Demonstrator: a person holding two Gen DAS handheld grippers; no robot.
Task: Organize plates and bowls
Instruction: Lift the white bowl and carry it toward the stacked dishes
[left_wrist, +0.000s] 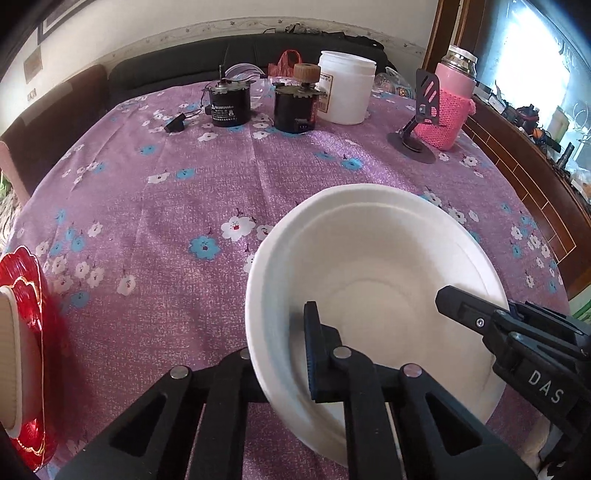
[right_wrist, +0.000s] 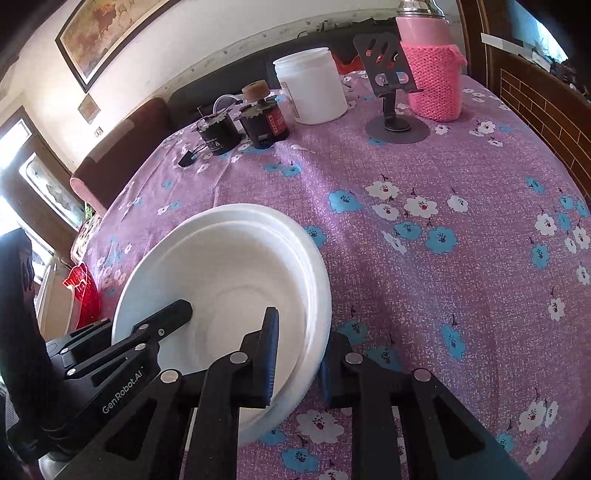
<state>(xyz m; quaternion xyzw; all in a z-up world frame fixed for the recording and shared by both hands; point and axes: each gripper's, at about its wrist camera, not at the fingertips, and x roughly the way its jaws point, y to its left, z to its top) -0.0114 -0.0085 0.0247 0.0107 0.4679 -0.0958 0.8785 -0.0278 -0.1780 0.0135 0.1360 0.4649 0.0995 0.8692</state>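
Observation:
Two nested white bowls (left_wrist: 384, 266) rest on the purple flowered tablecloth; they also show in the right wrist view (right_wrist: 236, 258). My left gripper (left_wrist: 280, 354) is shut on the bowls' left rim, one finger inside, one outside. My right gripper (right_wrist: 299, 358) is shut on the right rim the same way; its arm shows at the right of the left wrist view (left_wrist: 517, 332). A red scalloped plate (left_wrist: 26, 332) with a ribbed paper cup (left_wrist: 9, 354) on it lies at the far left; the plate also shows in the right wrist view (right_wrist: 83, 295).
At the table's far side stand two black motors (left_wrist: 229, 103), a white jar (left_wrist: 345, 86), a phone stand (left_wrist: 421, 122) and a pink knit-sleeved flask (left_wrist: 448, 99). A small black plug (left_wrist: 175, 123) lies left of the motors. A dark sofa is behind; a wooden cabinet (left_wrist: 535, 184) is on the right.

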